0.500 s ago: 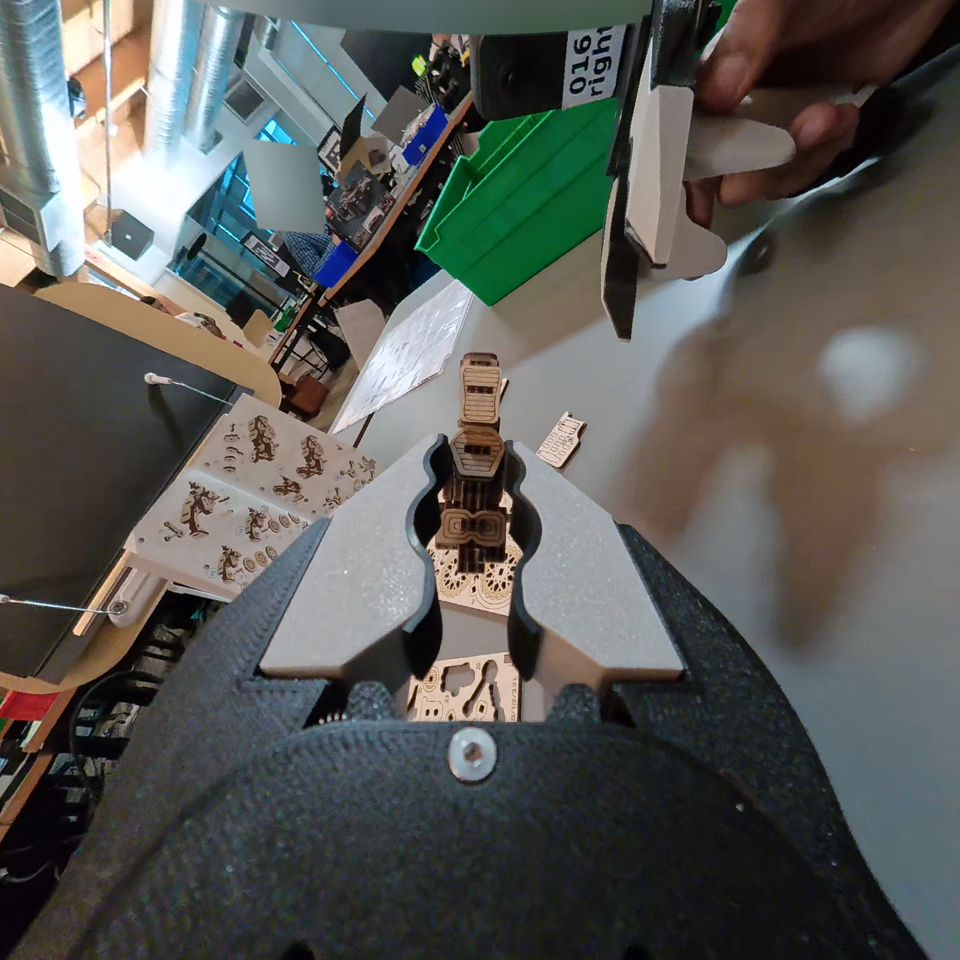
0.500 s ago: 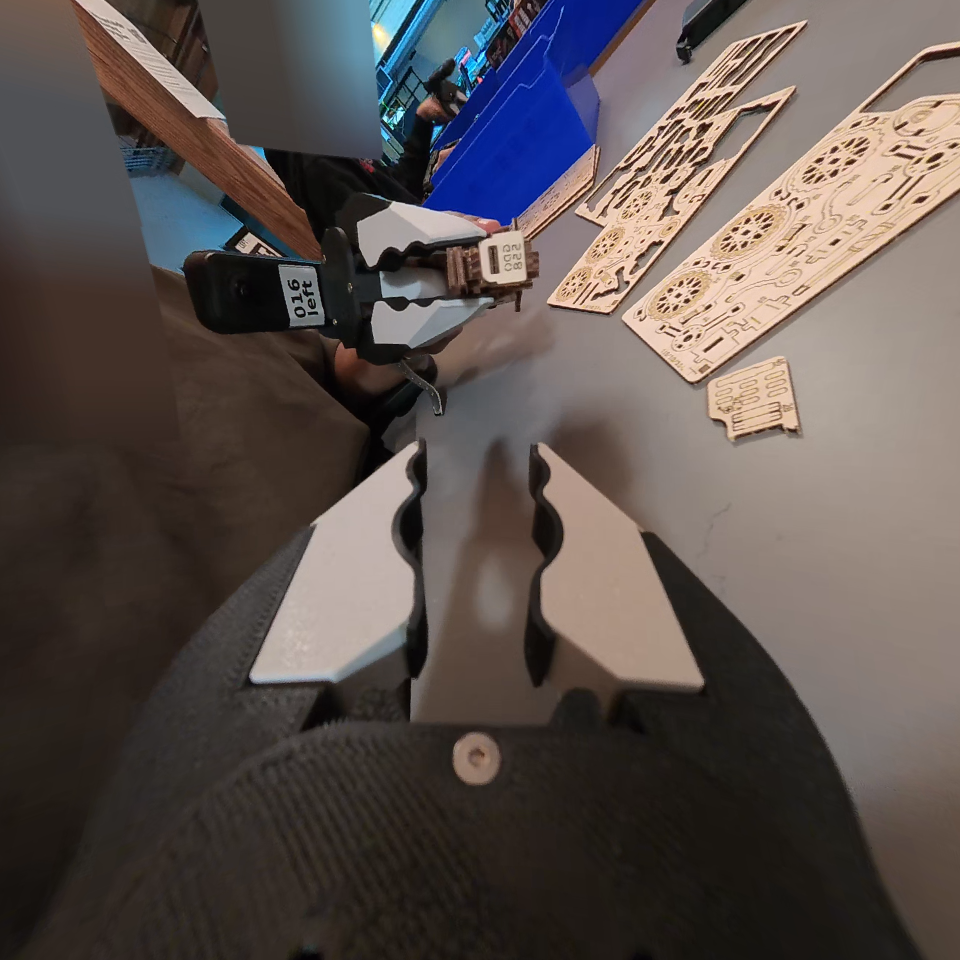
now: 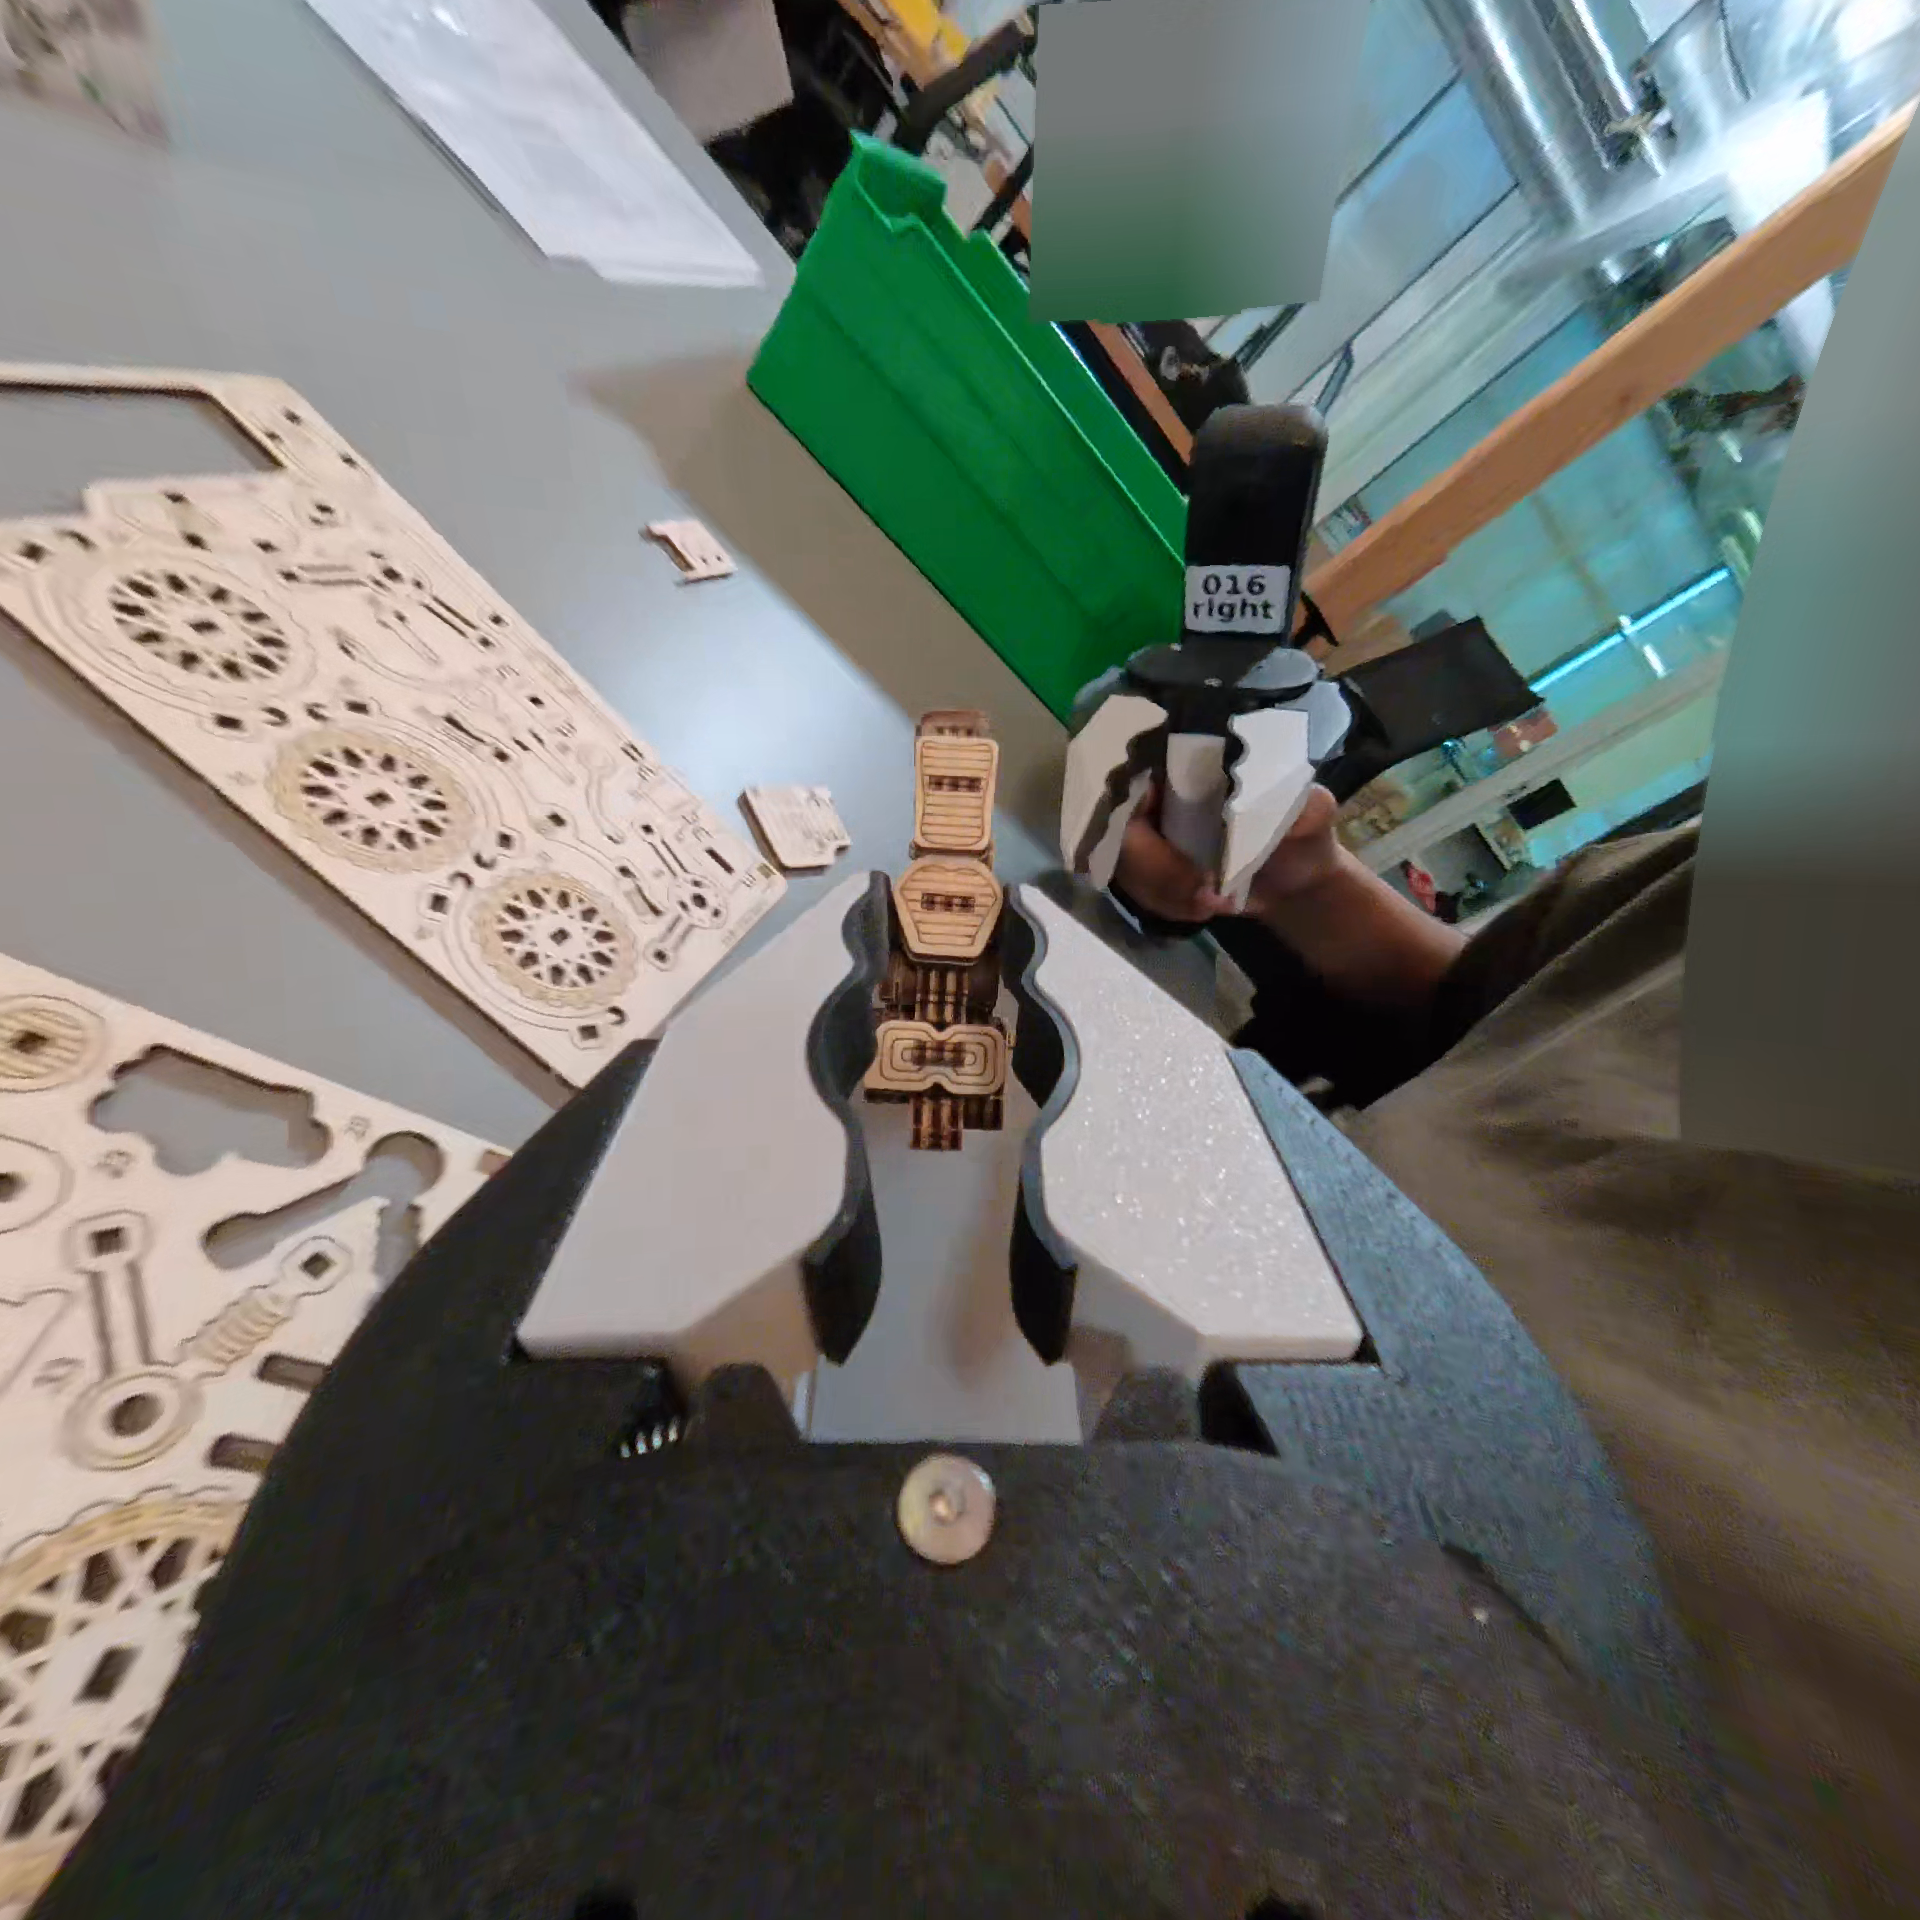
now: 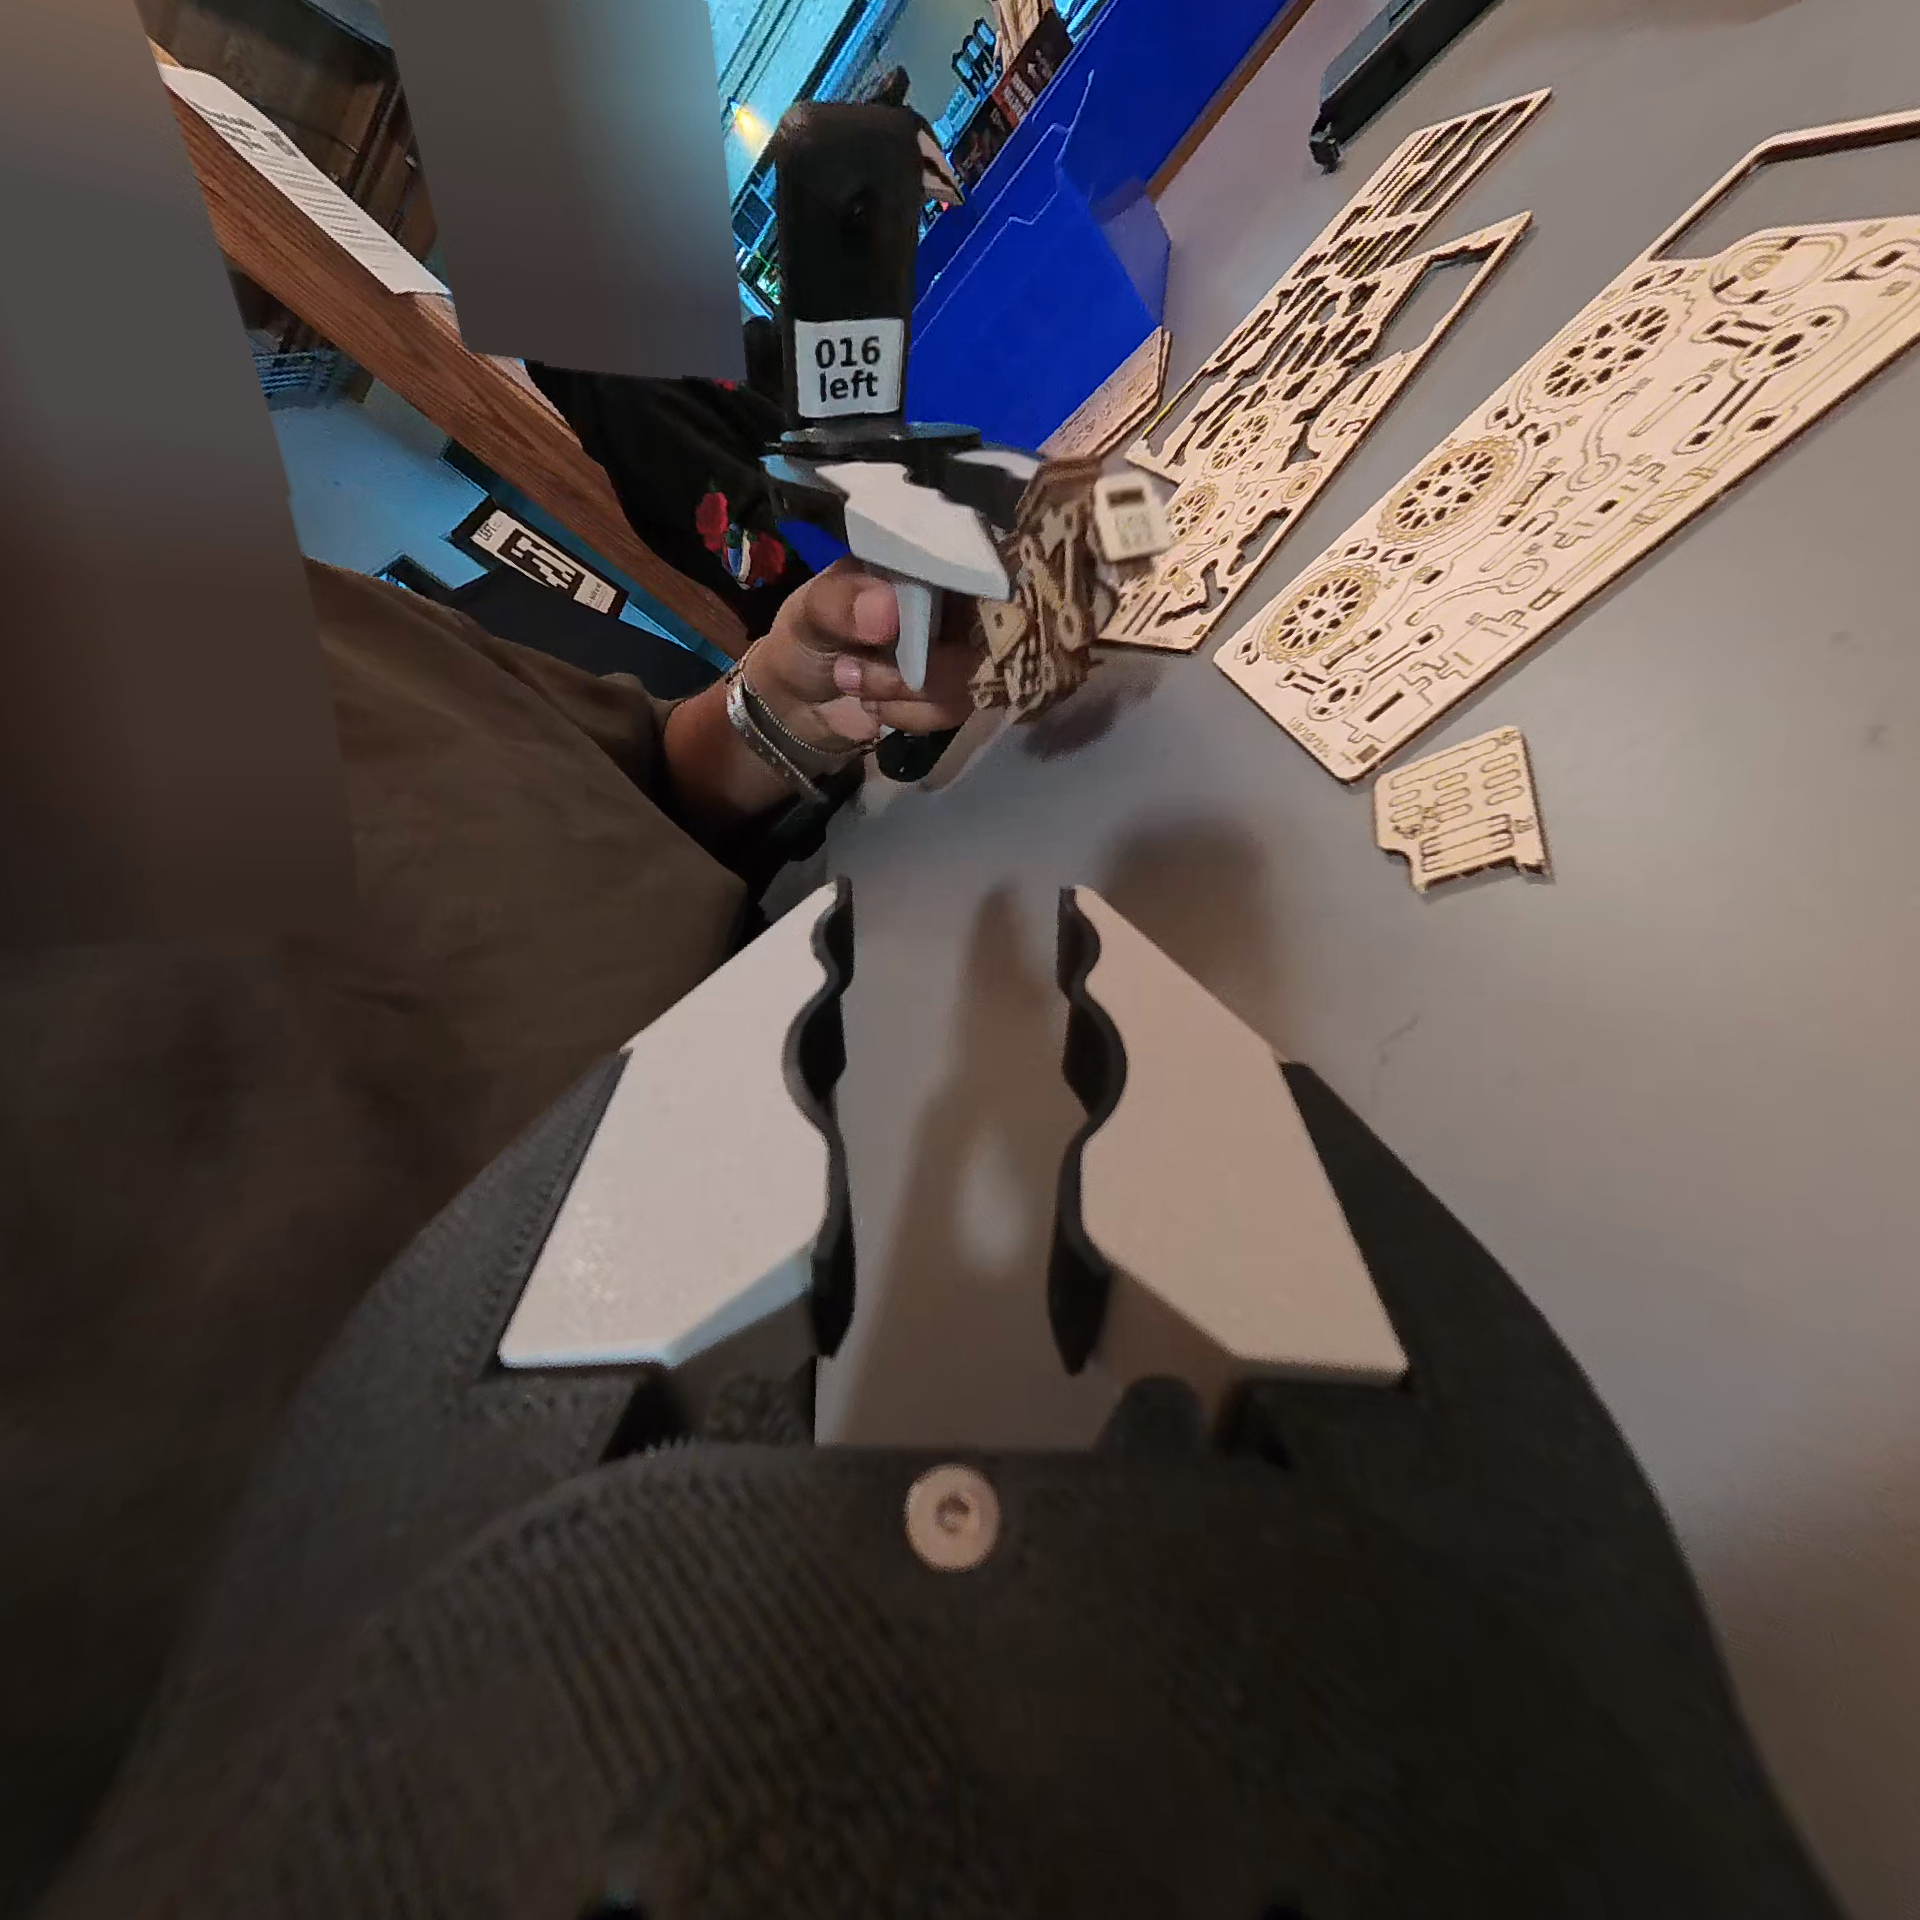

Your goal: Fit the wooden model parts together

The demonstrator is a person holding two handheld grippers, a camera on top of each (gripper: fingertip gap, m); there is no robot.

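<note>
My left gripper (image 3: 943, 904) is shut on a small assembled wooden model (image 3: 940, 997), a stack of engraved plywood pieces that sticks out past the fingertips. It is held above the grey table (image 3: 416, 312). In the right wrist view the left gripper (image 4: 997, 540) stands upright with the model (image 4: 1049, 623) pointing right. My right gripper (image 4: 956, 899) is open and empty, low over the table near its edge; it also shows in the left wrist view (image 3: 1184, 821). A loose small slotted wooden part (image 4: 1465, 810) lies on the table to its right, also seen in the left wrist view (image 3: 795, 826).
Laser-cut plywood sheets with wheel shapes (image 3: 364, 727) (image 4: 1558, 468) lie on the table, and a partly emptied one lies beyond (image 4: 1330, 312). Another small wooden piece (image 3: 691, 549) lies farther off. A green bin (image 3: 935, 416) and a blue bin (image 4: 1039, 291) stand at the back. My right fingertips sit around 9 centimeters from my left ones.
My left gripper has rolled from lying sideways to upright, carrying the model with it. My right gripper stays open and has barely moved.
</note>
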